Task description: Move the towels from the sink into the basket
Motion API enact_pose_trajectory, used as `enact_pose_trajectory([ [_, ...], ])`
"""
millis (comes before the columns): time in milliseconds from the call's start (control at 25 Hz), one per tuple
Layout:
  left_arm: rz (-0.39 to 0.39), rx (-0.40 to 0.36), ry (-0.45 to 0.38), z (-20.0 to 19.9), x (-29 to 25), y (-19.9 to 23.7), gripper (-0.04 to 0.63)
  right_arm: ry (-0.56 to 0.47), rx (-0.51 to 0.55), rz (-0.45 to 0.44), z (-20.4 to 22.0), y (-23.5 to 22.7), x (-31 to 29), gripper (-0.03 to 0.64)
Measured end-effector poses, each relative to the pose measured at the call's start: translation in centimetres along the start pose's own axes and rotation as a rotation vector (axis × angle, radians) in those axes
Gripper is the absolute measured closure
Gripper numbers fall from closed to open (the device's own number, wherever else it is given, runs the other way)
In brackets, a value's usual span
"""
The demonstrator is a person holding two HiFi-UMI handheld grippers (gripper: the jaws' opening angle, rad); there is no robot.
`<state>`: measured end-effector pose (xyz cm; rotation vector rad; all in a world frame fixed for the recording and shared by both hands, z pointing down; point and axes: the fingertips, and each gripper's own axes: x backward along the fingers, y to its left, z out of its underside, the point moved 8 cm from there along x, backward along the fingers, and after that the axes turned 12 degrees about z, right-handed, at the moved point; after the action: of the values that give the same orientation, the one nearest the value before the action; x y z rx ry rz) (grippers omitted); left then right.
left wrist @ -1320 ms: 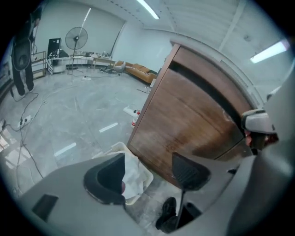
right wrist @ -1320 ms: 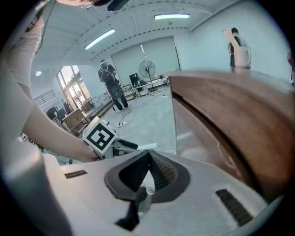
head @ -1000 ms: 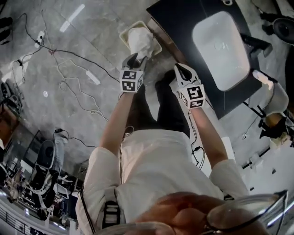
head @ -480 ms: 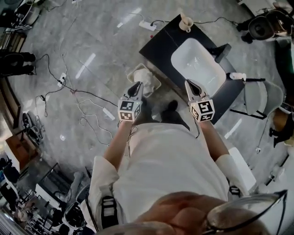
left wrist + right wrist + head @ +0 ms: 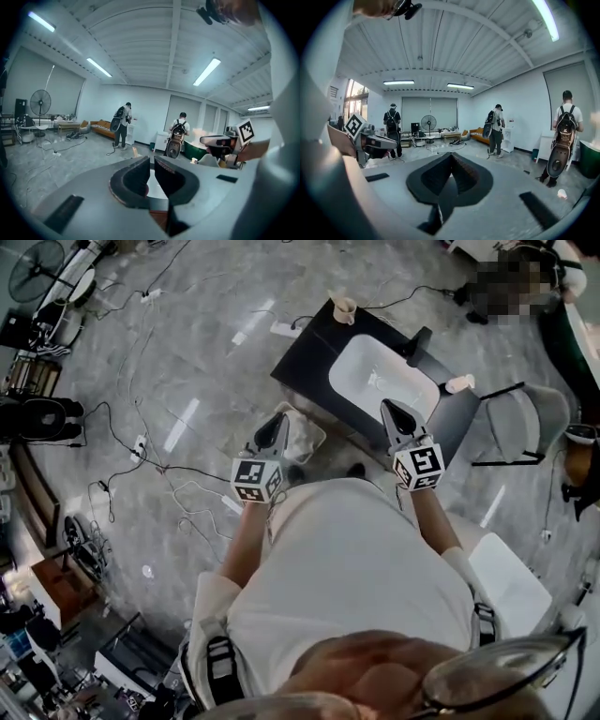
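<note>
Head view, basket beside sink, cables

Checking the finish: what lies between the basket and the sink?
Head view: only the dark counter rim around the sink; the basket sits on the floor beside it.

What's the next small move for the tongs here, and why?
Probably just lower them and stop: the sink looks empty, a towel lies in the basket, and the left tongs and right tongs are shut on nothing.
</note>
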<state>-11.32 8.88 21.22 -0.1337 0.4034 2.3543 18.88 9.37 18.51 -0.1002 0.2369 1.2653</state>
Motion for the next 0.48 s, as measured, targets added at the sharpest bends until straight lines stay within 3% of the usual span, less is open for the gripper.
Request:
enact_pose_trajectory([
  [480,0.022,-0.015,-0.001,-0.4,-1.2,-0.8,0.565,-0.031,-0.008,0.049,1.0,-1.9,1.7,0.62],
])
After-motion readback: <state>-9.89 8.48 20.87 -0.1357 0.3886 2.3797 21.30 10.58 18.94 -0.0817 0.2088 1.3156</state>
